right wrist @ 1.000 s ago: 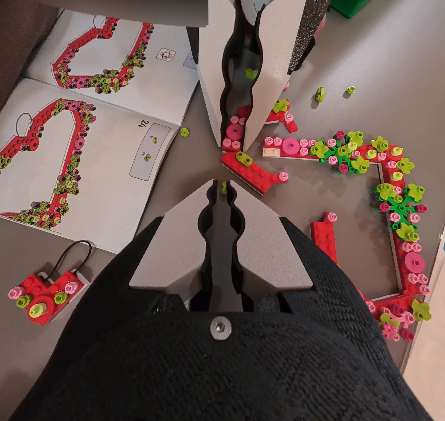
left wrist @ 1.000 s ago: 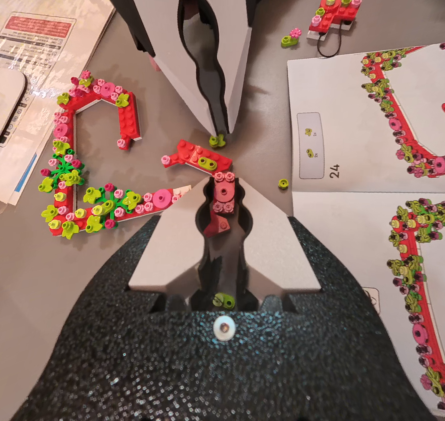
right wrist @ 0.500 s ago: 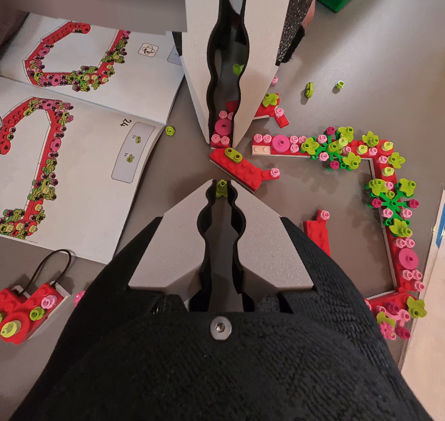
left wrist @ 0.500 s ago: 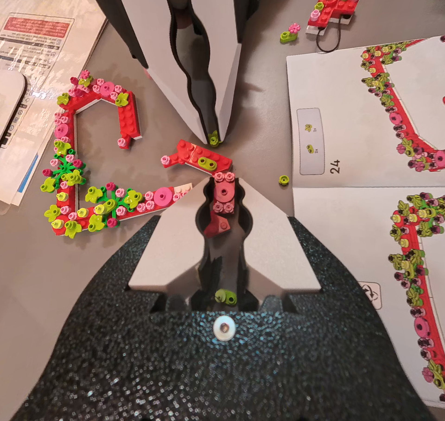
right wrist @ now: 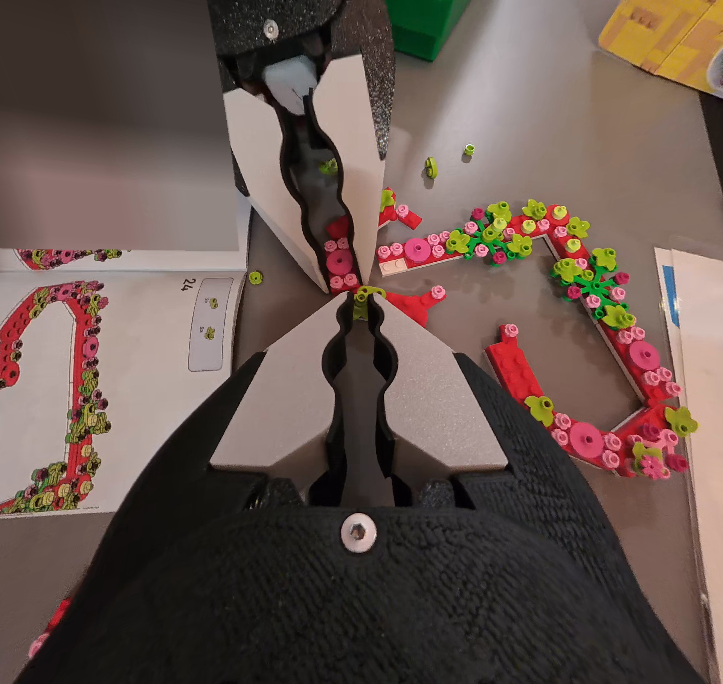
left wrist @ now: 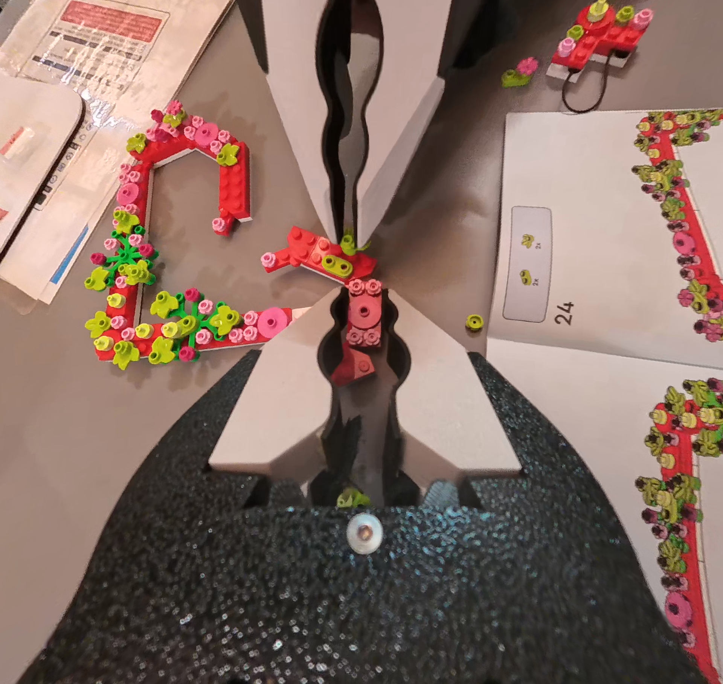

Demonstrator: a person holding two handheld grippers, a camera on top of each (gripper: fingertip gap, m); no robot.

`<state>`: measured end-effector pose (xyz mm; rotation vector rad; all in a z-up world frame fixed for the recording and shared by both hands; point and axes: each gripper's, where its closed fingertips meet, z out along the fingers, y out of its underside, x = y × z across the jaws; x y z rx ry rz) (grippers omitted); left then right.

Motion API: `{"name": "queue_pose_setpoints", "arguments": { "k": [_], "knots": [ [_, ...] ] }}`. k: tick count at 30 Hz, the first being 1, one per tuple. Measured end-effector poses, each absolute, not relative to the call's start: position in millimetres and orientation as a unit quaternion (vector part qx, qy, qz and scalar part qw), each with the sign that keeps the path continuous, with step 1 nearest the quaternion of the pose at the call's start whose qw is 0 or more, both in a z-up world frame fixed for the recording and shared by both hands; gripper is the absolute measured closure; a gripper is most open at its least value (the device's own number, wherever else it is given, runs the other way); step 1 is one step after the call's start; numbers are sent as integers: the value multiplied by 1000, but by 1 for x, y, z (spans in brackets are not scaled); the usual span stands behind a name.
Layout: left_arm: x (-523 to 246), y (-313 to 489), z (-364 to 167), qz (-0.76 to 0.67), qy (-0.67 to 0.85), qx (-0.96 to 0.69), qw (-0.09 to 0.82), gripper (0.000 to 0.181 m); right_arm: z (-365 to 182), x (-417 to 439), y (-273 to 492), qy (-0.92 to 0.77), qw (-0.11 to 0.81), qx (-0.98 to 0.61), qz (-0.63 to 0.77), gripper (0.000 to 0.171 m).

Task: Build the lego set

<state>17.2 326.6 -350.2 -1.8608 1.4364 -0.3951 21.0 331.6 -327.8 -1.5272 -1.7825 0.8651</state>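
lime leaf going onto the loose red segment, heart frame partly built

nearest in the left wrist view, the left claw [left wrist: 362, 293] pinches a short red plate segment with pink flower studs [left wrist: 364, 313] low over the bench; just beyond it lies the loose red angled plate section carrying a lime two-hole piece [left wrist: 319, 257], and the right claw [left wrist: 348, 235], pointing straight back at the left one, is pressed together on a small lime green leaf piece [right wrist: 360, 305] touching that section's end. farther toward the bench's left edge the open red heart-shaped frame decked with pink and lime flowers [left wrist: 129, 243] waits with a gap; by my judgement several segments and leaves remain. the open paper instruction booklet [left wrist: 602, 235] lies right.
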Motion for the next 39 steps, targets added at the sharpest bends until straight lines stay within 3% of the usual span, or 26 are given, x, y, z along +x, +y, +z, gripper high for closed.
{"name": "queue_pose_setpoints", "arguments": {
  "k": [26,39],
  "knots": [
    [18,333,-349,-129,561,-712,402,166,-338,22,340,-665,267,-631,296,166],
    [17,338,-340,-85,572,-673,461,166,-330,20,343,-660,323,-604,307,167]
  ]
}}
